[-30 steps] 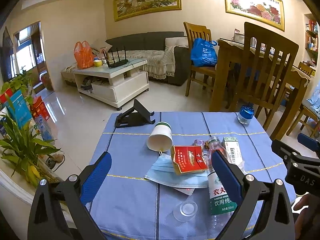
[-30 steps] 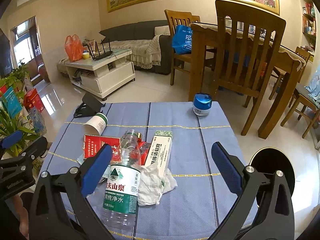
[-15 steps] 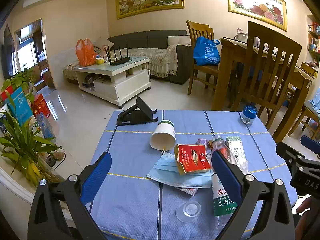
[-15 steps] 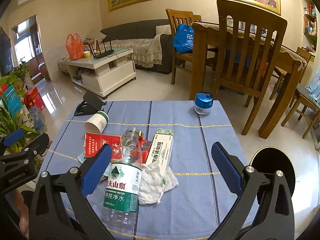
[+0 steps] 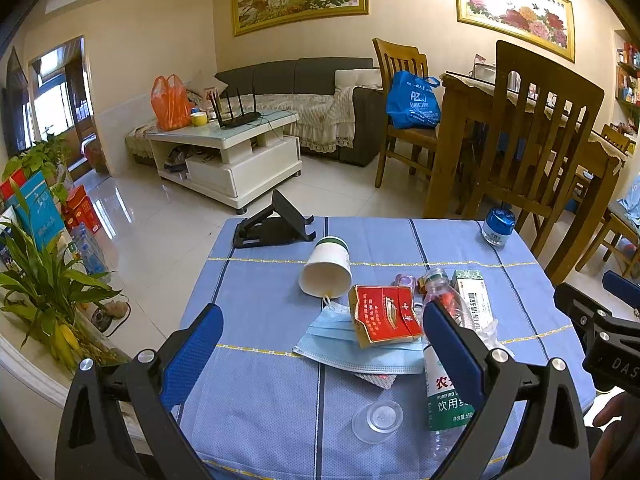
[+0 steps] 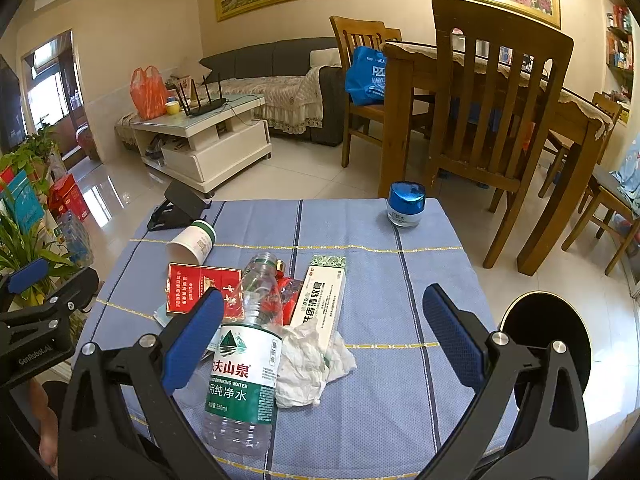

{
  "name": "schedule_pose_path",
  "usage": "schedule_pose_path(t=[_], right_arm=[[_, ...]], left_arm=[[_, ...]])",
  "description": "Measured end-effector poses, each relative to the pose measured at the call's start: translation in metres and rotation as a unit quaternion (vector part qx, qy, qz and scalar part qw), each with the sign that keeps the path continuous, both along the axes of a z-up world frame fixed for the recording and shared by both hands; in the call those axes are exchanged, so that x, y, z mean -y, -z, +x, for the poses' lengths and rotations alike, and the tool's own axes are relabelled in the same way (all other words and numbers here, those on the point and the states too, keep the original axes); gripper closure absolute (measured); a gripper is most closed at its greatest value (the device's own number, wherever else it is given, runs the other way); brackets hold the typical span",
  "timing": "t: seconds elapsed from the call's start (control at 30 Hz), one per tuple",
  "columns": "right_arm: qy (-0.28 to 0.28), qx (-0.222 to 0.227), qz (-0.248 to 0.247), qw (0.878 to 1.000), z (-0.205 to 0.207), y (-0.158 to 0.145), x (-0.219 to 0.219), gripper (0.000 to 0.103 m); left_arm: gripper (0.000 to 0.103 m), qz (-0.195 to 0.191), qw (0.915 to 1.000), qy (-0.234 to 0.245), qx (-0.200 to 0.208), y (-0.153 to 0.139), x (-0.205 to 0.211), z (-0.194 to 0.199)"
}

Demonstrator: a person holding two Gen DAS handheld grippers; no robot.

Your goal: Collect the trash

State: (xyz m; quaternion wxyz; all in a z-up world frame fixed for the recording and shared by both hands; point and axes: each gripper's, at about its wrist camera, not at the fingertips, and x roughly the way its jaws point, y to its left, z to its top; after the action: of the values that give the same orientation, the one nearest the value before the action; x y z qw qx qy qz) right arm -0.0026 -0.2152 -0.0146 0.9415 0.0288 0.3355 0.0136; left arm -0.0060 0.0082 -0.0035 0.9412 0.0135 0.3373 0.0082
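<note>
Claws, two, blue-padded: left claw (image 5: 320, 344) and right claw (image 6: 324, 332) both spread wide, holding nothing, poised over the near edge of the blue-clothed surface (image 6: 400, 280).

Between and ahead of them, in one cluster:
- clear plastic water bottle with green label (image 6: 244, 360), lying down, uncapped;
- crumpled white tissue (image 6: 308, 364), touching the bottle;
- long white-and-green carton (image 6: 320, 296);
- red cigarette pack (image 5: 384, 314), resting on a pale blue face mask (image 5: 340, 344);
- tipped white paper cup (image 5: 326, 270);
- small clear plastic lid (image 5: 378, 420).

Beyond: black phone stand (image 5: 272, 226); blue-capped jar (image 6: 405, 204), well apart.

Progress, judged: nothing gathered yet; every piece remains. Round black bin (image 6: 544, 332) stands on the floor at the right.
</note>
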Motion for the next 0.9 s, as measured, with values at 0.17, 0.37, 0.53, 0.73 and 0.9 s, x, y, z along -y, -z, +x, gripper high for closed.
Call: schedule_pose_path(t=[0.17, 0.37, 0.53, 0.73, 0.9], right_arm=[[0.001, 0.000, 0.000, 1.000, -0.001, 0.001, 0.000, 0.005], [0.000, 0.000, -0.001, 1.000, -0.001, 0.001, 0.000, 0.005], [-0.005, -0.002, -0.001, 1.000, -0.002, 0.004, -0.003, 0.005], [-0.031, -0.024, 0.002, 0.999, 0.002, 0.014, -0.023, 0.005], [-0.076, -0.090, 0.031, 0.993, 0.006, 0.049, -0.044, 0.005]], left_arm=[[0.006, 0.001, 1.0000, 0.002, -0.002, 0.002, 0.001, 0.000], [0.006, -0.001, 1.0000, 0.001, -0.003, 0.003, -0.001, 0.000], [0.006, -0.007, 0.9999, 0.004, -0.007, 0.008, -0.003, -0.002], [0.006, -0.019, 0.9996, 0.000, -0.020, 0.017, -0.021, 0.005], [0.006, -0.013, 0.9986, -0.022, -0.046, 0.043, -0.050, 0.012]])
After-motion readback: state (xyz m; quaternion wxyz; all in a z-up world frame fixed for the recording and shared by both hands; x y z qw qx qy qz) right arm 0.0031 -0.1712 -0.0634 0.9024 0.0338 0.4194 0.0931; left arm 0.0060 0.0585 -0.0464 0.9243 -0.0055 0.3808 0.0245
